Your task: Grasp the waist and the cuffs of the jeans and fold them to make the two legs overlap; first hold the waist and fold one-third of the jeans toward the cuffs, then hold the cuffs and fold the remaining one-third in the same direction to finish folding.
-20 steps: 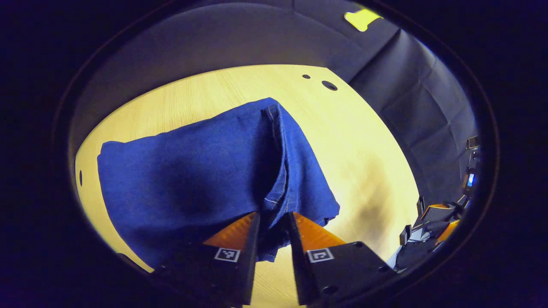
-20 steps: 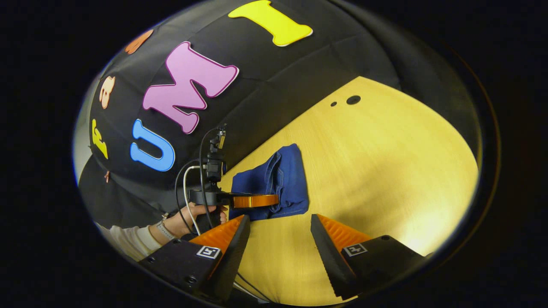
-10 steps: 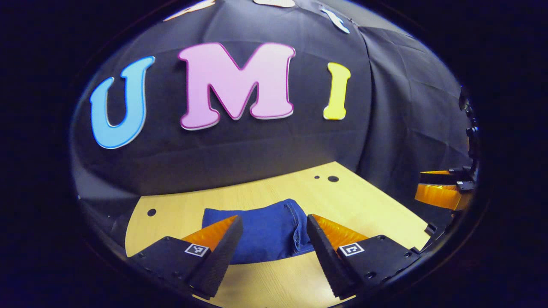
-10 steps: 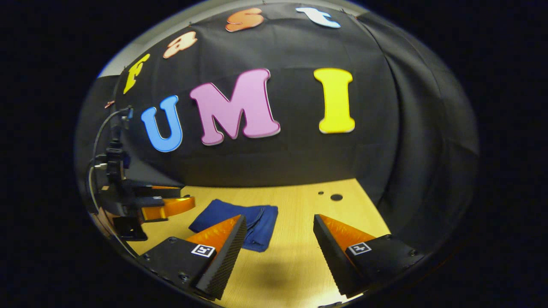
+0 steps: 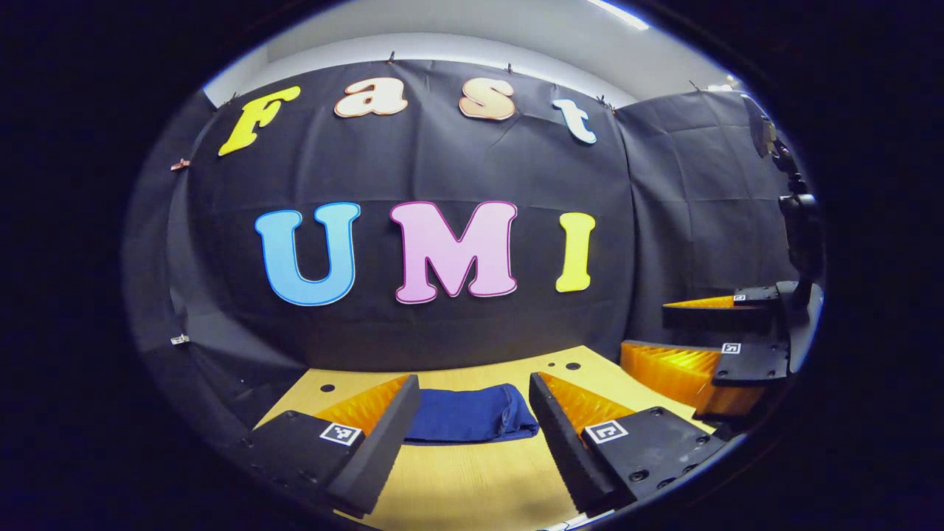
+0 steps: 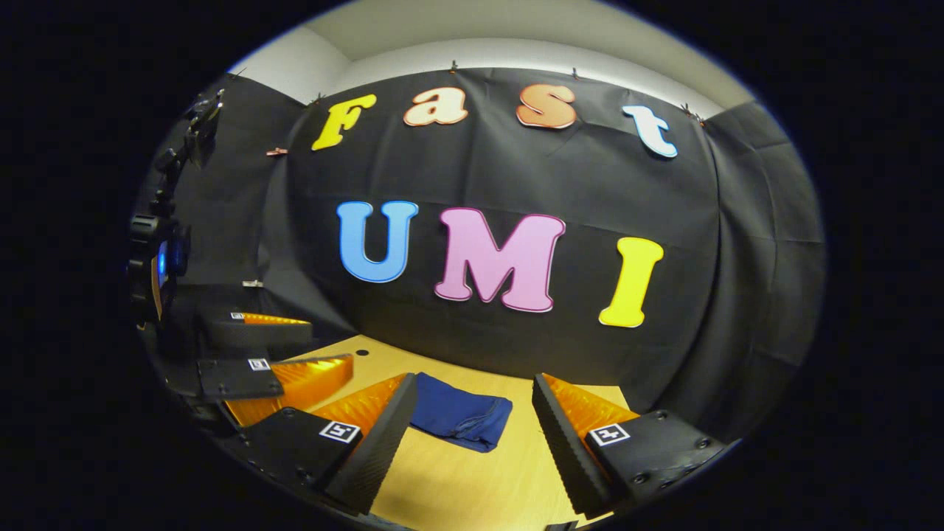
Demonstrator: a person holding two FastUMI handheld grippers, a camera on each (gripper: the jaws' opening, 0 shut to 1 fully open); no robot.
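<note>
The blue jeans (image 5: 472, 414) lie folded into a compact bundle on the light wooden table (image 5: 472, 487), a little ahead of my left gripper (image 5: 473, 380), which is open with nothing between its fingers. At the right of the left gripper view my right gripper (image 5: 645, 324) hangs open above the table edge. In the right gripper view the jeans (image 6: 461, 411) rest ahead and slightly left of my open right gripper (image 6: 473, 377), and my left gripper (image 6: 328, 341) is open at the left. Neither gripper touches the cloth.
The black cloth wall rises right behind the table (image 6: 457, 487). Small round holes (image 5: 571, 366) mark the tabletop near its far right corner, and another hole (image 6: 361, 352) sits at the far left. Bare wood lies between the grippers and the jeans.
My left gripper was shut on the jeans' edge a second ago; it has let go and opened. Both grippers have pulled back and tilted up level. The jeans stay folded on the table.
</note>
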